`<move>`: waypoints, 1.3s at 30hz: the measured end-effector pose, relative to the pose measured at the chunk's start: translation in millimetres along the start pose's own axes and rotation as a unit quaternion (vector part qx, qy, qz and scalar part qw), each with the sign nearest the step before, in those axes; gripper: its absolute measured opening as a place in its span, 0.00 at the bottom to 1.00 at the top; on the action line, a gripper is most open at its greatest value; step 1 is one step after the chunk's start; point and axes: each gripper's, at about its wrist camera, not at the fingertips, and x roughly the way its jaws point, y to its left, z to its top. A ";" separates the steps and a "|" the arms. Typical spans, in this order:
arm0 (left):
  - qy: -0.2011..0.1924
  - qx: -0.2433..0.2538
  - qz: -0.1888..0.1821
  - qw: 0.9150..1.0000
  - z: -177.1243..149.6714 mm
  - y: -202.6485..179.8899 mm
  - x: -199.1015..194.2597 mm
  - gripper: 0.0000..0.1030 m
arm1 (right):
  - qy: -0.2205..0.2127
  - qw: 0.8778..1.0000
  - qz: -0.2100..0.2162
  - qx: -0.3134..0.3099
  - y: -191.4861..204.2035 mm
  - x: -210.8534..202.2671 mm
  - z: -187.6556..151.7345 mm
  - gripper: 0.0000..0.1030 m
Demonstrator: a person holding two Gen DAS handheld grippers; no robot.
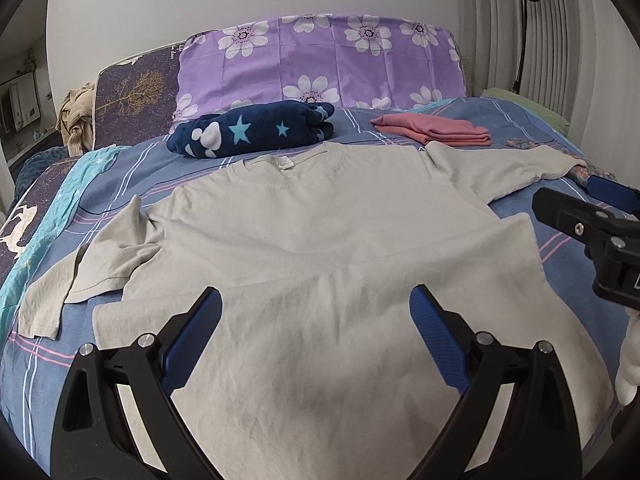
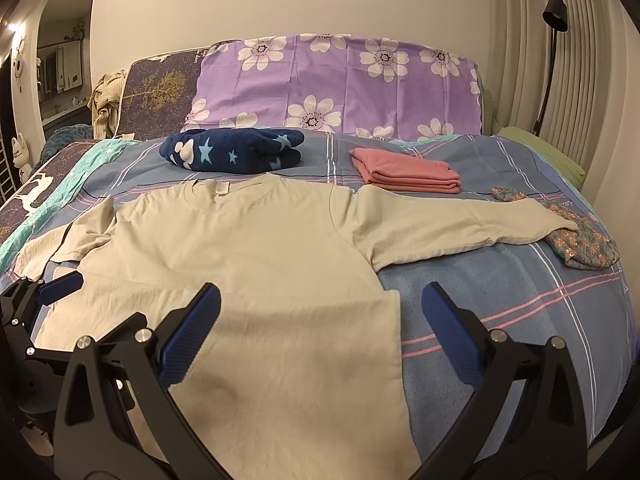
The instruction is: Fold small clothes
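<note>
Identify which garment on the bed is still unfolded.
The beige T-shirt, spread flat with sleeves out; the pink garment and navy star-print one behind it lie folded.

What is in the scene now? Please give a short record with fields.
garment to fold: beige T-shirt, spread flat, neck toward the pillows
left sleeve of shirt: crumpled
folded items: navy star blanket; pink cloth
other item: floral fabric piece at the right sleeve end
surface: blue striped bedsheet
left gripper: open, above the shirt
right gripper: open, over the shirt's right edge
</note>
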 end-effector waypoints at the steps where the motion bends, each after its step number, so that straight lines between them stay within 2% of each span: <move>1: 0.000 0.000 0.001 1.000 0.0 -0.3 -0.1 0.93 | 0.000 1.000 0.000 0.000 0.1 0.0 -0.8 0.98; 9: -0.001 -0.018 -0.012 1.000 -1.9 7.5 -0.5 0.93 | 0.001 1.000 0.001 -0.001 0.0 1.8 -3.3 0.98; 16: 0.001 -0.020 0.004 1.000 -2.3 17.3 0.5 0.93 | 0.001 1.000 -0.001 -0.001 0.7 1.8 -3.4 0.98; 21: 0.008 -0.023 0.031 0.999 -5.6 33.8 1.6 0.93 | 0.000 1.000 0.003 -0.007 1.1 2.7 -3.7 0.98; 22: 0.013 -0.026 0.038 0.999 -7.2 39.9 2.8 0.92 | -0.003 1.000 0.006 -0.009 0.6 2.4 -4.5 0.96; 24: 0.021 -0.034 0.044 0.998 -10.8 50.2 3.9 0.85 | -0.007 1.000 0.022 -0.011 -0.9 3.5 -4.2 0.84; 26: 0.035 -0.054 0.047 0.997 -16.4 68.5 6.1 0.73 | 0.003 0.999 0.046 -0.006 -3.9 8.8 -3.6 0.64; 27: 0.039 -0.062 0.050 0.996 -18.9 76.1 6.6 0.70 | 0.011 0.998 0.057 -0.001 -5.5 11.8 -3.4 0.58; 28: 0.044 -0.073 0.058 0.995 -22.2 88.6 6.8 0.64 | 0.024 0.997 0.073 0.007 -8.4 16.4 -4.6 0.48; 29: 0.047 -0.084 0.073 0.993 -25.5 103.4 6.5 0.59 | 0.032 0.996 0.080 0.010 -9.7 19.3 -5.8 0.41; 32: 0.059 -0.108 0.126 0.984 -31.9 143.6 6.2 0.54 | 0.047 0.996 0.077 0.007 -10.3 25.7 -10.6 0.40; 36: 0.092 -0.127 0.221 0.963 -44.4 209.5 8.2 0.53 | 0.057 0.996 0.071 0.012 -14.9 30.6 -13.3 0.44; 39: 0.133 -0.120 0.284 0.942 -56.1 255.9 18.3 0.56 | 0.062 0.996 0.066 0.020 -19.7 34.4 -13.8 0.47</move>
